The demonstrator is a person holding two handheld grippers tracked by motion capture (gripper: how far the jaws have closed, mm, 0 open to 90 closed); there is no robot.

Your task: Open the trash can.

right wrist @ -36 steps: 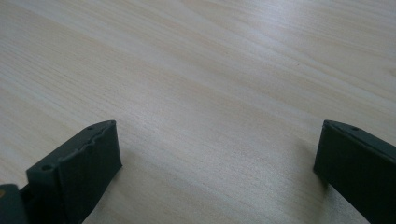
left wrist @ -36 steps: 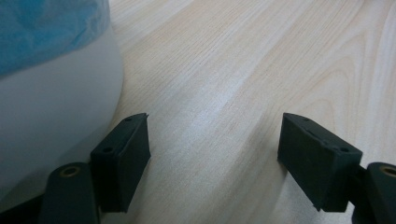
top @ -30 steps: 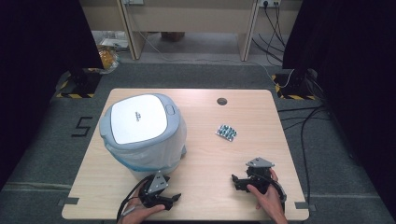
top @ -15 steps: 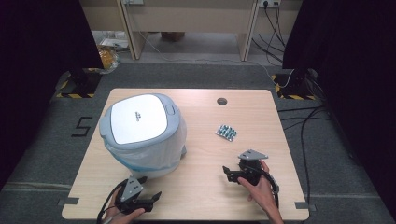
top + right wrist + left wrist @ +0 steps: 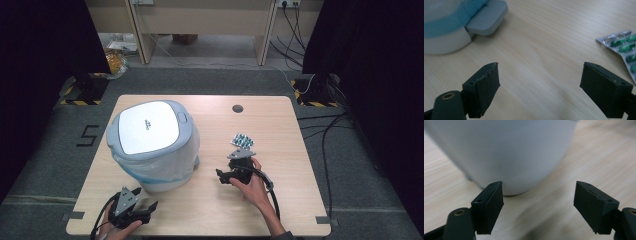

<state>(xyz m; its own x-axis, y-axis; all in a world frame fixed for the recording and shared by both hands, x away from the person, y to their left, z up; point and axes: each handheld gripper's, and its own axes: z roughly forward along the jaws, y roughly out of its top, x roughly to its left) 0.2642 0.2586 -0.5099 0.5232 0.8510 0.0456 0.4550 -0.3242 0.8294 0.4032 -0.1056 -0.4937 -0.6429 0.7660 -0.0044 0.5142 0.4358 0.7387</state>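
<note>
One bin (image 5: 152, 145), one blister pack (image 5: 242, 141) on my desk (image 5: 280, 190). Pack just far-right of my right gripper (image 5: 224, 176), jaws apart, just narrowing, empty. Left gripper (image 5: 148, 210) jaws apart, empty.

Soft, even light falls on the light wooden table (image 5: 210, 200); all around the table it is very dark. In the left gripper view, the round grey-white bin (image 5: 506, 152) looks blurry, close behind the sharp black claw.
</note>
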